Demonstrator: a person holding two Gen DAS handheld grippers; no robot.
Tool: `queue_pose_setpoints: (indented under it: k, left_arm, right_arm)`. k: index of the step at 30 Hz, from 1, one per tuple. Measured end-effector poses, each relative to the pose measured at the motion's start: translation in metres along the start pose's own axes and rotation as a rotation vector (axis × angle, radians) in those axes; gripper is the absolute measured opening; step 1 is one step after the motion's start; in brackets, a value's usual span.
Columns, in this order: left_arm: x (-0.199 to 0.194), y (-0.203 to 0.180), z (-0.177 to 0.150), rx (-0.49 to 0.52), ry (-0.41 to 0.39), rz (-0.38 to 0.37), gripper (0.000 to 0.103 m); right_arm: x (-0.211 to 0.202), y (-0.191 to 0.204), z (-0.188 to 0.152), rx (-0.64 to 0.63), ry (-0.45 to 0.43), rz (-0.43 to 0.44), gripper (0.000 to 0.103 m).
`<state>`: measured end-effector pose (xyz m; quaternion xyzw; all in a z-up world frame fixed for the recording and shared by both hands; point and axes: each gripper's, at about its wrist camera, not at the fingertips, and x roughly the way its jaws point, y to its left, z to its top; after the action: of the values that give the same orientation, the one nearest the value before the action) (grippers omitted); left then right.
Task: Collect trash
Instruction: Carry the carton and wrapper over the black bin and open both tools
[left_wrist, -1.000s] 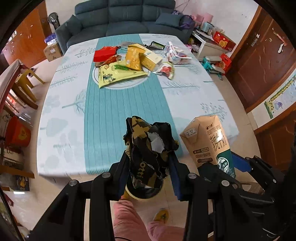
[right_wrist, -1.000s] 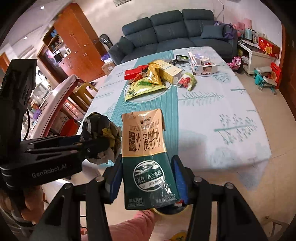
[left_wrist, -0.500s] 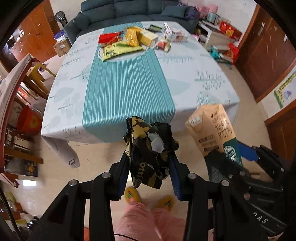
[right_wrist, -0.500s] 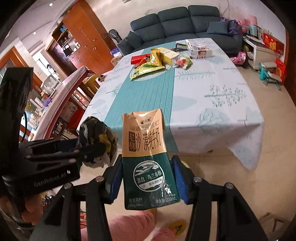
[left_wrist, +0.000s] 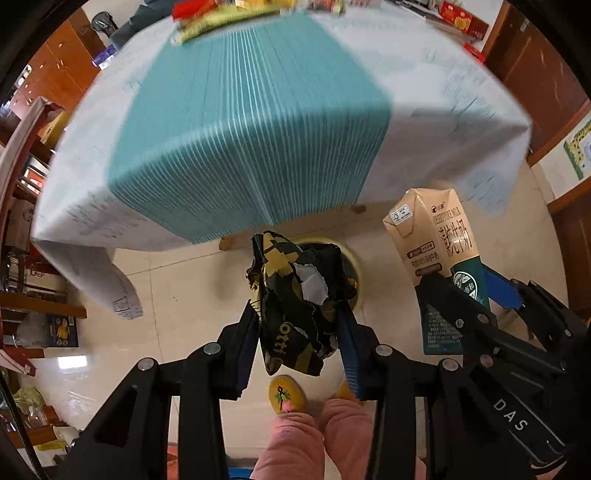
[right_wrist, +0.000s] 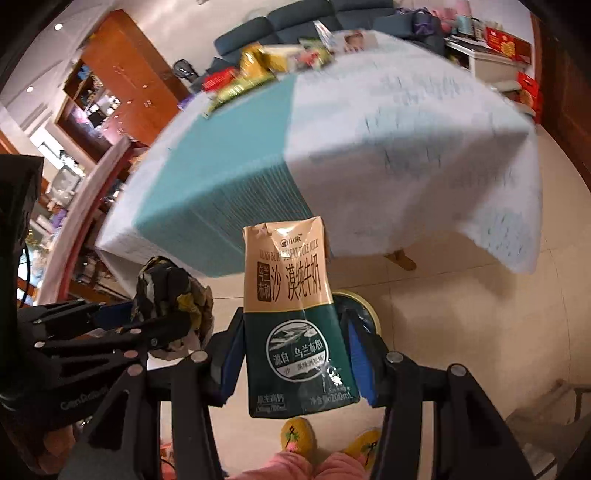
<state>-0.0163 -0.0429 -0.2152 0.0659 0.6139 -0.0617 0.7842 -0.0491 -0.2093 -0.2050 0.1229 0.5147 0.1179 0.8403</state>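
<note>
My left gripper (left_wrist: 297, 325) is shut on a crumpled black and yellow wrapper (left_wrist: 295, 295), which also shows at the left of the right wrist view (right_wrist: 170, 295). My right gripper (right_wrist: 291, 350) is shut on a tan and green milk carton (right_wrist: 291, 317), seen beside the wrapper in the left wrist view (left_wrist: 439, 243). Both point steeply down at the tiled floor in front of the table. Under them stands a round yellow-rimmed bin (left_wrist: 352, 266), mostly hidden behind the wrapper; its rim also peeks out behind the carton (right_wrist: 364, 304).
The table with a white and teal cloth (left_wrist: 251, 122) hangs just beyond the bin, with more snack bags (right_wrist: 255, 70) at its far end. The person's pink trousers (left_wrist: 314, 439) and yellow slippers (left_wrist: 286, 395) are directly below. A wooden chair (left_wrist: 22, 147) stands left.
Both grippers have dropped from above the tabletop to below its front edge and pulled back, carrying the wrapper and carton. The bin on the floor is now beneath them.
</note>
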Motion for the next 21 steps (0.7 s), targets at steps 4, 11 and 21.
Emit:
queue_pose_setpoints:
  k: [4, 11, 21]
  left_arm:
    - [0.06, 0.006, -0.006, -0.006, 0.016, -0.019, 0.039]
    - [0.159, 0.005, -0.013, -0.004, 0.043, -0.032, 0.04]
    - [0.237, -0.009, -0.01, 0.034, 0.022, -0.039, 0.052]
  right_arm:
    - [0.053, -0.015, -0.026, 0.059, 0.01, -0.034, 0.051]
    - [0.136, -0.044, -0.067, 0.127, 0.049, -0.095, 0.051]
    - [0.224, -0.076, -0.091, 0.155, 0.119, -0.123, 0.052]
